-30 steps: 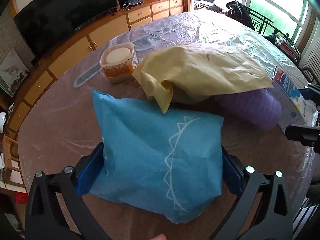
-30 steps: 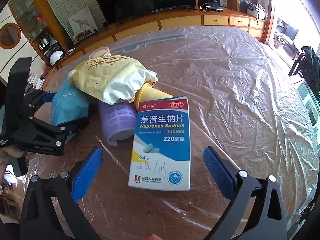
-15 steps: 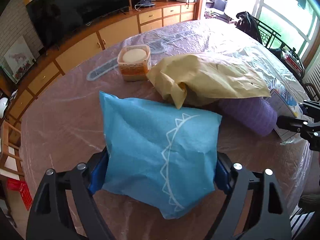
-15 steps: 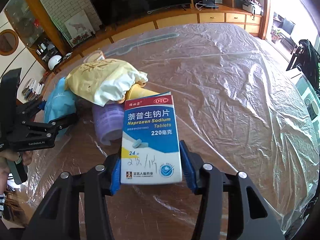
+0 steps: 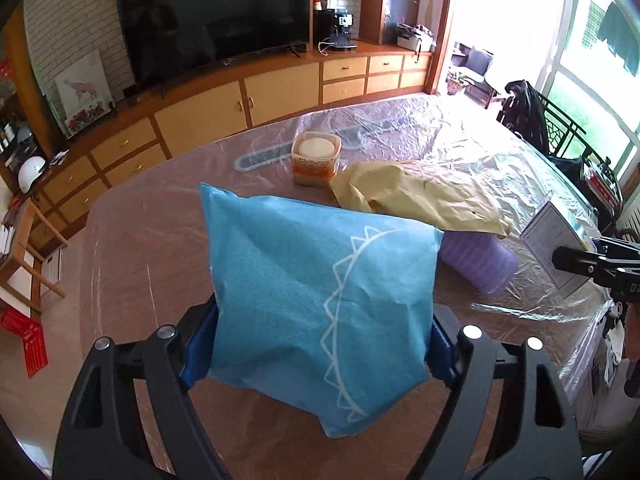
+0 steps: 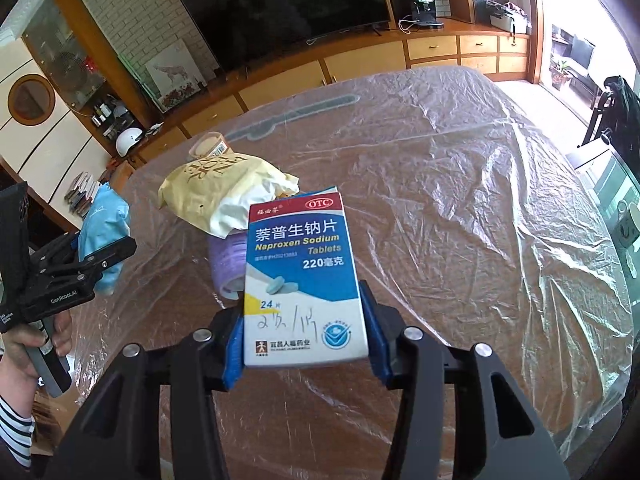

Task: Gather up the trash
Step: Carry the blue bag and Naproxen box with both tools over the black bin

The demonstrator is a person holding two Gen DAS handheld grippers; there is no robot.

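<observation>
My left gripper (image 5: pixel 316 344) is shut on a blue paper packet (image 5: pixel 320 296) and holds it lifted above the table. My right gripper (image 6: pixel 304 340) is shut on a white and blue medicine box (image 6: pixel 302 276), also raised off the table. On the table lie a crumpled yellow paper bag (image 5: pixel 424 196), a purple cup on its side (image 5: pixel 476 260) and a plastic tub with an orange label (image 5: pixel 316 158). The bag (image 6: pixel 224 196), the purple cup (image 6: pixel 226 260) and the blue packet (image 6: pixel 105 224) also show in the right wrist view.
The round table (image 6: pixel 460 208) is covered in wrinkled clear plastic sheet. A wooden cabinet wall with a large TV (image 5: pixel 216 24) runs behind it. A chair with dark cloth (image 5: pixel 528 116) stands at the far right edge. The right gripper's box (image 5: pixel 556 248) shows at the left view's right.
Both grippers closed: the left on the blue packet, the right on the medicine box. Both have since lifted their items up off the table.
</observation>
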